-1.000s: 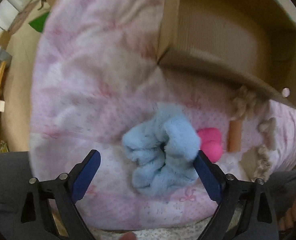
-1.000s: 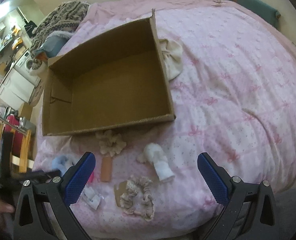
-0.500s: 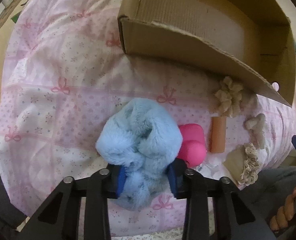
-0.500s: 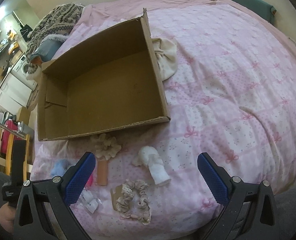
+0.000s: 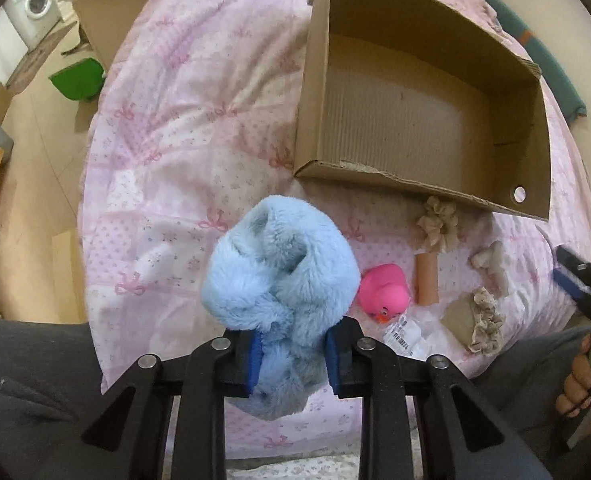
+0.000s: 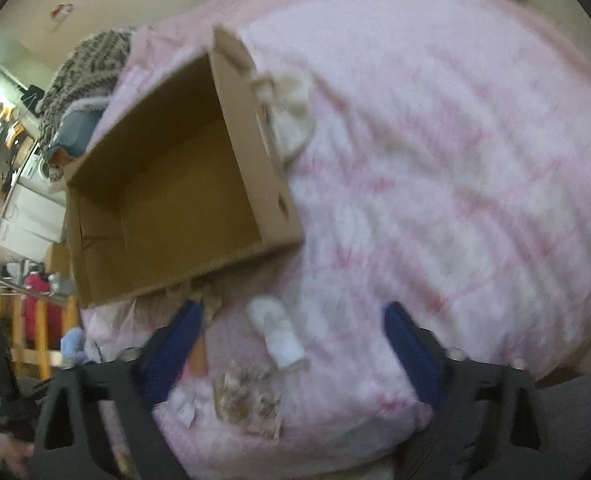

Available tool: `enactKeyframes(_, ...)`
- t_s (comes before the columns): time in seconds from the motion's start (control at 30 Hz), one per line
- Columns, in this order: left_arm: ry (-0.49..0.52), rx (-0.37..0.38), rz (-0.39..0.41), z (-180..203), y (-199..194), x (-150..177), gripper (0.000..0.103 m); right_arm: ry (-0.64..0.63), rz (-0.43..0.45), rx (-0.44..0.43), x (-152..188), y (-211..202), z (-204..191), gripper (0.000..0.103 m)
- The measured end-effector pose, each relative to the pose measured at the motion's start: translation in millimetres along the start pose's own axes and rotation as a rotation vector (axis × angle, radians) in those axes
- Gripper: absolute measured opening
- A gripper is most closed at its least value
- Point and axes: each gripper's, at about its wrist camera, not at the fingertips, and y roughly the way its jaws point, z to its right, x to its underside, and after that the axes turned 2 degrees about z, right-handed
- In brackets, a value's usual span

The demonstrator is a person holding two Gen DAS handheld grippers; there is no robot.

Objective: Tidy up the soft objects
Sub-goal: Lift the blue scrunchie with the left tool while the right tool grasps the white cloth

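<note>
My left gripper is closing, its blue pads pressing on a fluffy light-blue scrunchie held up off the pink quilt. The open cardboard box lies beyond it, with nothing inside. On the quilt by the box's near wall sit a beige scrunchie, a pink rubber duck, a tan tube, a white rolled sock and a scrunchie on a card. My right gripper hangs over the white sock, its jaws closing but still wide apart, touching nothing.
A cream cloth lies against the box's right wall. A knitted blanket is piled at the far left of the bed. On the floor stand a green bin and a washing machine. A labelled packet lies near the duck.
The left gripper closed on the blue scrunchie and lifted it off the quilt. The right gripper dropped closer to the sock and its jaws narrowed; its view is now blurred.
</note>
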Motion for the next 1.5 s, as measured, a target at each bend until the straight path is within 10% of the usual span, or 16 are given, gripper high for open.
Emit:
enactKeyframes(0.1, -0.011, 0.009, 0.004, -5, 5, -7, 0.023, 0.037, -0.130, -0.030, 5, 29, 1, 0.058)
enactKeyframes(0.43, -0.004, -0.002, 0.004, -12, 27, -12, 0.024, -0.108, -0.191, 0.092, 10, 76, -36, 0.057)
enactKeyframes(0.5, -0.002, -0.005, 0.008, -12, 27, -12, 0.024, -0.081, -0.216, 0.080, 11, 84, -32, 0.028)
enactKeyframes(0.6, -0.002, -0.010, 0.012, -13, 28, -14, 0.024, -0.072, -0.219, 0.071, 14, 86, -28, 0.017)
enactKeyframes(1.5, -0.023, -0.094, 0.108, -14, 15, -14, 0.025, -0.226, -0.075, -0.099, 37, 27, -74, 0.015)
